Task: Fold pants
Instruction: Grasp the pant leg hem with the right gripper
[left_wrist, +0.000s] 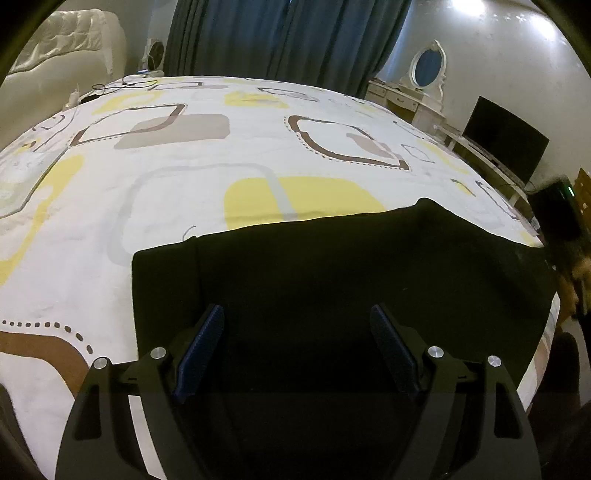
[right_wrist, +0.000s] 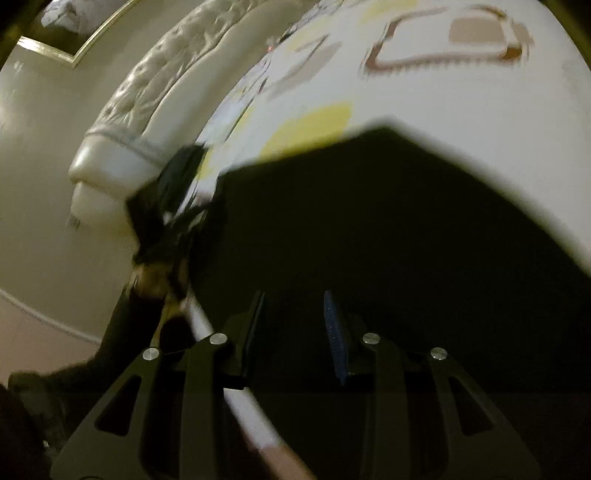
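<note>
Blue-padded fingers of the left gripper (left_wrist: 297, 347) stand wide apart over the black fabric pants (left_wrist: 332, 280), gripping nothing. Right gripper (right_wrist: 295, 332) hovers narrowed but not closed, also empty. Pants lie at 6 o'clock on the white bedsheet with yellow and brown squares (left_wrist: 184, 177), apparently already folded into a compact rectangle; perhaps one fold remains. Dark blue curtains (left_wrist: 280, 37) hang at 12 o'clock, a black television (left_wrist: 506, 136) at 2.

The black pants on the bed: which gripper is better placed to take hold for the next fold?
Probably the left gripper: it is wide open, steady over the black pants. The right gripper is also open, narrower, and its view is blurred.
</note>
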